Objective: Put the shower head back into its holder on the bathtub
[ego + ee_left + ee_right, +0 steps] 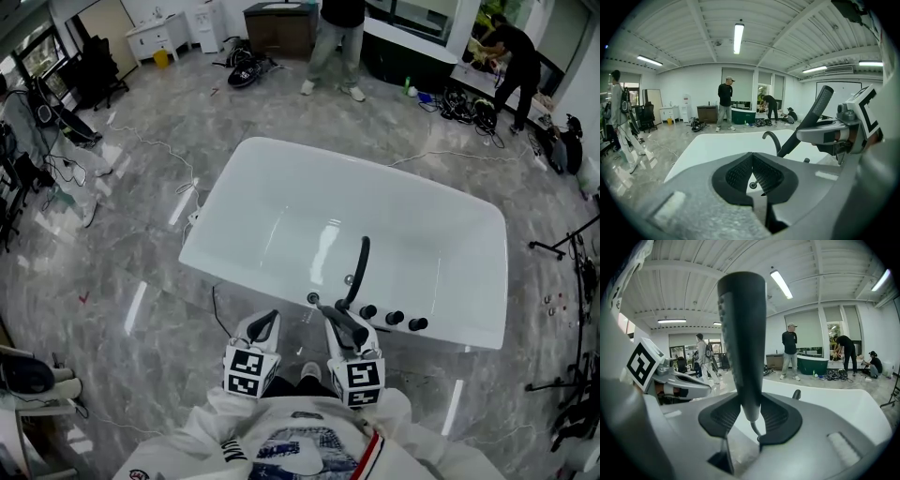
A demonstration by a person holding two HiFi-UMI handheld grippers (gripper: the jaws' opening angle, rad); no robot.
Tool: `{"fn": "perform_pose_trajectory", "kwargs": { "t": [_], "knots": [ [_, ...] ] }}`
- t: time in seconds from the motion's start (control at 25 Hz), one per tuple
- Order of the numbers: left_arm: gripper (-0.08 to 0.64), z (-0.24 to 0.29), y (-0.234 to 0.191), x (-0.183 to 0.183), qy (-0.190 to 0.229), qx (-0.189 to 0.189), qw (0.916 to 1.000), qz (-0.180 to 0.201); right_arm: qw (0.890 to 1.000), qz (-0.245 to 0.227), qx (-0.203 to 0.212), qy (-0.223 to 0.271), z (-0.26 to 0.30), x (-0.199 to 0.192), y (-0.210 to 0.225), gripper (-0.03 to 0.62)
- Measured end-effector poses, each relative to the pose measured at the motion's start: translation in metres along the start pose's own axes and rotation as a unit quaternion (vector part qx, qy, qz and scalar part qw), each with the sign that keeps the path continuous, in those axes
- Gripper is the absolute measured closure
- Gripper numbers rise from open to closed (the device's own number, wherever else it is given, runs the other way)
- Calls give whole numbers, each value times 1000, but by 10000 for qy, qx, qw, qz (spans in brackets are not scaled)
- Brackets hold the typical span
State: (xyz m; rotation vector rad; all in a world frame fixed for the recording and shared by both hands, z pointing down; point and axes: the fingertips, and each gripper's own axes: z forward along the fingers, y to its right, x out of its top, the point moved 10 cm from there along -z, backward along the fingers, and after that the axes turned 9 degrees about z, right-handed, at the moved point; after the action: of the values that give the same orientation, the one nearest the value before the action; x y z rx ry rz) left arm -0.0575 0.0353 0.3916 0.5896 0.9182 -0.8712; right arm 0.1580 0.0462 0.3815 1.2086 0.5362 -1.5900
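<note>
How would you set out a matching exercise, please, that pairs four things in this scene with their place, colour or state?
Things:
1. shower head
2. left gripper
3. knobs
4. bathtub

Place, colour or state:
A. jaws together, nothing held
B. white and glossy
C. clamped in the right gripper
D. black, in a row on the near rim

Pairs: 1-C, 2-A, 3-D, 4-B

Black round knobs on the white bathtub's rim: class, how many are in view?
3, in a row on the near rim, right of the right gripper: left knob, middle knob, right knob. The gripper may hide others.
</note>
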Motion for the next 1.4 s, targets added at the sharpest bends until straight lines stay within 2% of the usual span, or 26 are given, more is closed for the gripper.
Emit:
{"fn": "perform_pose_trajectory", "kwargs": {
  "t": [0.4, 0.88, 1.4],
  "knots": [
    [560, 6, -14, -5, -36, 57, 9999, -149, 10000, 27, -12, -66, 20, 0, 3, 456],
    [560, 30, -20, -13, -235, -186, 9994, -177, 9992, 200, -223, -278, 43, -10, 8, 456],
    [560, 60, -38, -21, -291, -406, 9987, -33, 9970, 372, -468, -502, 68, -22, 11, 456]
  ]
}}
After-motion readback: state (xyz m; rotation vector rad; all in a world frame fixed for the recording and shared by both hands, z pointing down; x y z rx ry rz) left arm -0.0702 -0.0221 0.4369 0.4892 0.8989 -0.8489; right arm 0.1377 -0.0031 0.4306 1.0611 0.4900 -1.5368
